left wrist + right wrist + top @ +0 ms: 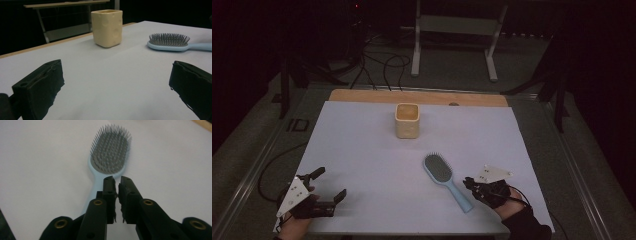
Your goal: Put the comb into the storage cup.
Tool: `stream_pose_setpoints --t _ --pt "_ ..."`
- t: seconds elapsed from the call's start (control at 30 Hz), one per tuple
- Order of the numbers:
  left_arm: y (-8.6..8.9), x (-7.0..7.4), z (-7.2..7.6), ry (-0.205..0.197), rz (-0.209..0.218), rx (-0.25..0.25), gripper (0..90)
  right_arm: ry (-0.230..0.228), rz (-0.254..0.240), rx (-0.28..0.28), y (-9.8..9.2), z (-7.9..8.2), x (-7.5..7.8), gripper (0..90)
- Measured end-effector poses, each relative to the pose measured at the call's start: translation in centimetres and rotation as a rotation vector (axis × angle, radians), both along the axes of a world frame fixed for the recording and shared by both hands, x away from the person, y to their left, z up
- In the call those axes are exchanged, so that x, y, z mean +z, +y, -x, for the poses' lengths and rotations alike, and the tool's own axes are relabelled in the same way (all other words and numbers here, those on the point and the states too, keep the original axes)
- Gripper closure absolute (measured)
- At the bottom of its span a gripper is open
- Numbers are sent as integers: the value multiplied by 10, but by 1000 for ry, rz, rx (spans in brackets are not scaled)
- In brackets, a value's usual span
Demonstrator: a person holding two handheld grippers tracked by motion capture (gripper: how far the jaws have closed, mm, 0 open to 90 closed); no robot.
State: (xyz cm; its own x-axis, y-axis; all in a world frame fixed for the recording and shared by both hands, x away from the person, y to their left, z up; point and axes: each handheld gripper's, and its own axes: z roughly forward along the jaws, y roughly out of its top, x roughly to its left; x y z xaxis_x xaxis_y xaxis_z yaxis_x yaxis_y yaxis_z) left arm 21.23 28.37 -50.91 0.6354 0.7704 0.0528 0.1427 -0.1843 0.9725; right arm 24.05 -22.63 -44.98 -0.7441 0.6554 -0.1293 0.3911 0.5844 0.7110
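In the high view, a pale blue plastic hairbrush with grey bristles (444, 179) lies bristles-up on the white-covered counter (362, 150), right of centre, its handle slanting toward the lower right. The right claw (467, 182) sits just beside that handle at the lower right, its jaws almost together. The left claw (330, 184) rests at the lower left, jaws spread wide with nothing between them. A cream square cup with dimpled walls (407, 120) stands upright near the counter's far edge, upper centre. From the left gripper view, the cup (107, 28) stands upper centre and the hairbrush (172, 42) lies at the upper right, both well apart from the wide black jaws. From the right gripper view, the right claw (117, 183) hangs just above the hairbrush (110, 152) handle, jaws showing a narrow slit and gripping nothing.
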Motion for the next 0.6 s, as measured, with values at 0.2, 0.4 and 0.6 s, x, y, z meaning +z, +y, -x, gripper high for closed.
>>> stream_pose_setpoints --t 0.2,0.4,0.6 --pt "0 0 0 1 4 -1 0 -5 -4 -3 15 3 6 598" --pt "0 0 0 1 6 -3 0 30 10 -29 26 0 3 361" --pt "1 0 0 3 11 -5 0 109 2 -36 34 -6 -5 129"
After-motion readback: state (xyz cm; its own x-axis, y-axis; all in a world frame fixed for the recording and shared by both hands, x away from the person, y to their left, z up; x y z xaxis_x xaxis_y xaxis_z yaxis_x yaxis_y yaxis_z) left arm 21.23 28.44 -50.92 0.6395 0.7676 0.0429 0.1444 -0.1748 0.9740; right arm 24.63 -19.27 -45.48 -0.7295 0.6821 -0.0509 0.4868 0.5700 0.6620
